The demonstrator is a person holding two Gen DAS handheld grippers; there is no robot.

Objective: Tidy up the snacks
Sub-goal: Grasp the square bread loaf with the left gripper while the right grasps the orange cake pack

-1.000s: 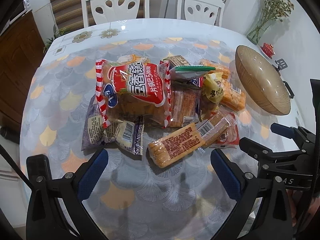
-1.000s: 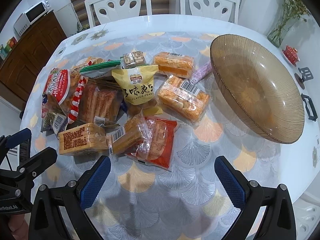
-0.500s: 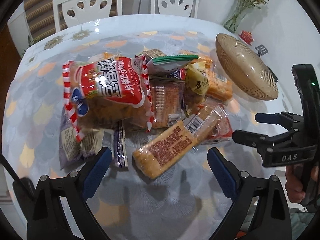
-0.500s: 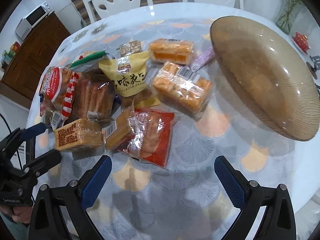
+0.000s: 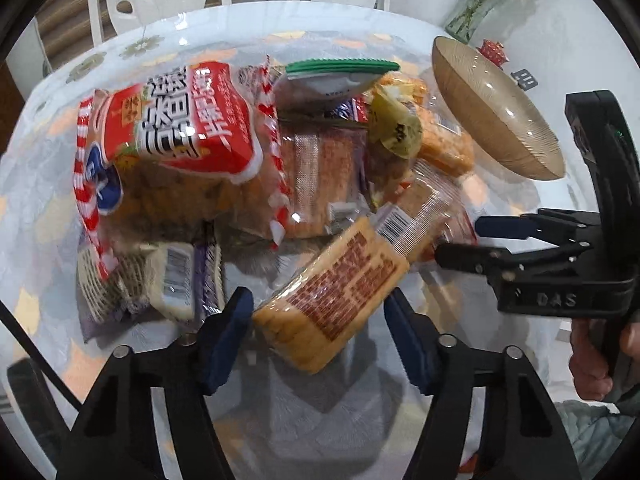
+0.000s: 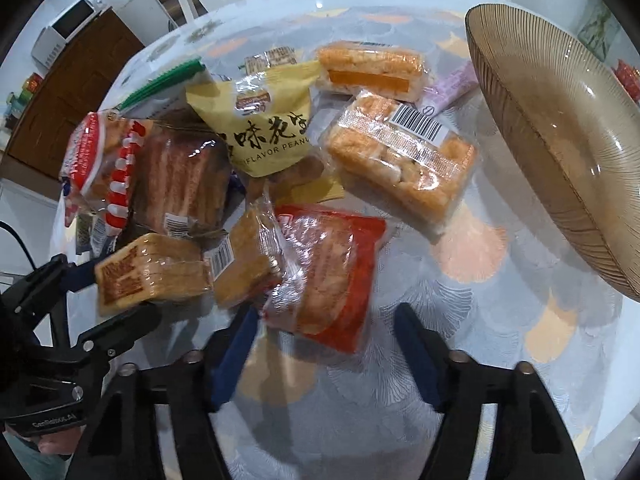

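Observation:
A pile of packaged snacks lies on the table. My left gripper (image 5: pixel 318 328) is open around the near end of a clear-wrapped toast pack with brown print (image 5: pixel 336 296), which also shows in the right wrist view (image 6: pixel 148 272). My right gripper (image 6: pixel 324 344) is open around the near edge of a red-wrapped cake pack (image 6: pixel 332 268). A red and white bread bag (image 5: pixel 172 148), a yellow peanut bag (image 6: pixel 268 120) and an orange cake pack (image 6: pixel 404 160) lie behind. The brown ribbed glass bowl (image 6: pixel 560 136) stands empty to the right.
The table has a grey and orange scallop-pattern cover (image 6: pixel 472 360). Two white chairs (image 5: pixel 160 0) stand at the far side. A vase of dried flowers (image 5: pixel 480 4) and a small red object (image 5: pixel 494 50) sit behind the bowl. A wooden cabinet with a microwave (image 6: pixel 68 28) is far left.
Both grippers have moved forward and down into the pile. Their fingers have narrowed, the left around the toast pack, the right around the red pack. The snacks have not shifted.

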